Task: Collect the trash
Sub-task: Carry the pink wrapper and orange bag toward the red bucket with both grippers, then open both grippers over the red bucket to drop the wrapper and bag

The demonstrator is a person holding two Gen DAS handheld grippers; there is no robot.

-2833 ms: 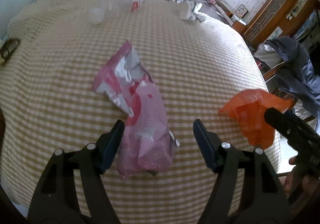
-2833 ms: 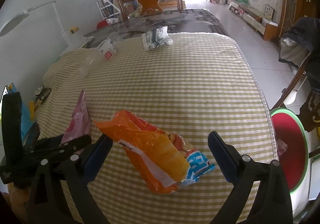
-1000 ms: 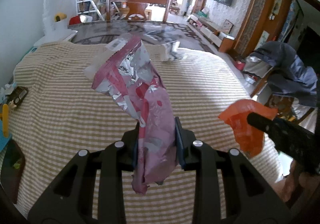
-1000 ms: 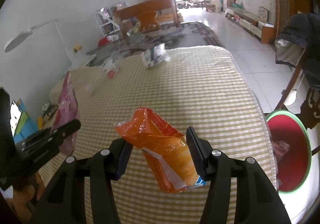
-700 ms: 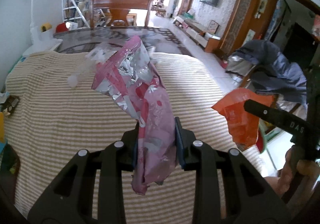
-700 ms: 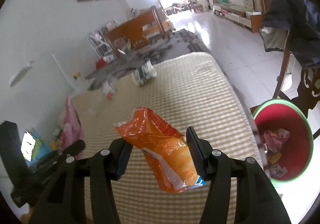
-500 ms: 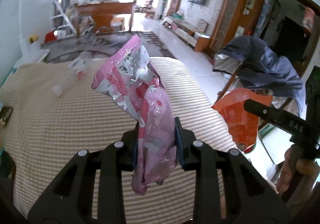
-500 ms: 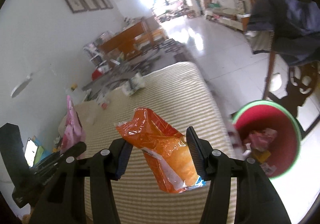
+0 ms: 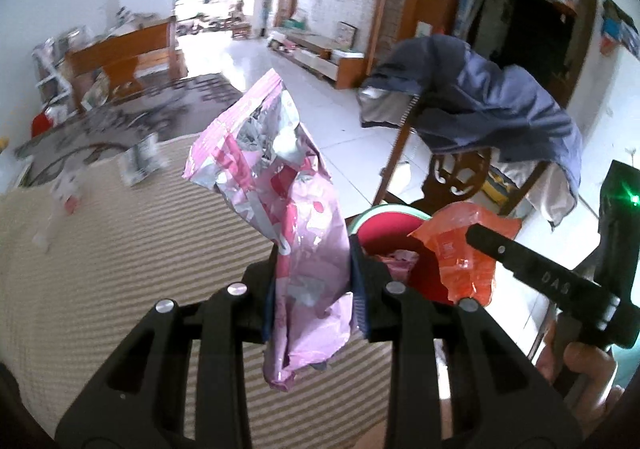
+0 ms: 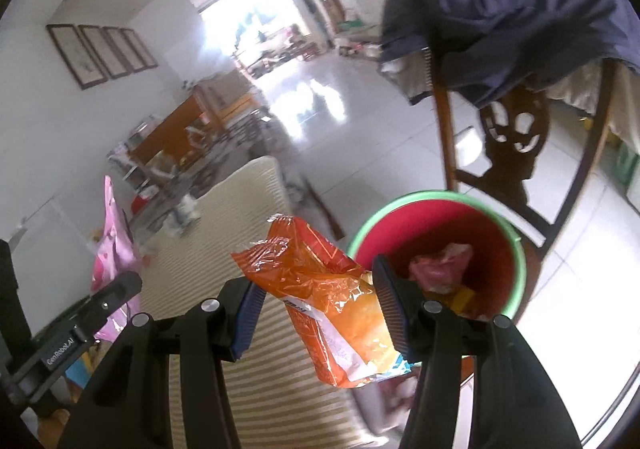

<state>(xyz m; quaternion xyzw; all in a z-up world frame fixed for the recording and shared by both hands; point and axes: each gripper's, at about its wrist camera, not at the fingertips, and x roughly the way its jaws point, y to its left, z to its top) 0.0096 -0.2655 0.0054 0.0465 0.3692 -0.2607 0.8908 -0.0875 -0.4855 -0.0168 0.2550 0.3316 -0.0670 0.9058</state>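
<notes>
pink wrapper (image 9: 304, 233) pinched in left gripper (image 9: 314, 289) jaws, above the striped surface (image 9: 100, 269) edge. orange wrapper (image 10: 332, 297) clamped in right gripper (image 10: 316, 309) jaws, just short of the red bin (image 10: 512, 249) (already holding trash). risk: early release drops either wrapper outside the green rim.

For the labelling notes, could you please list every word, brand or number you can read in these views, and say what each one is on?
"DAS": on the finger of the right hand-held gripper, left wrist view.
"GenRobot.AI": on the body of the left hand-held gripper, right wrist view.
Orange wrapper: white label strip with print, too blurred to read.
Pink wrapper: pattern only, no legible words.
Framed pictures on the wall: too small to read.
</notes>
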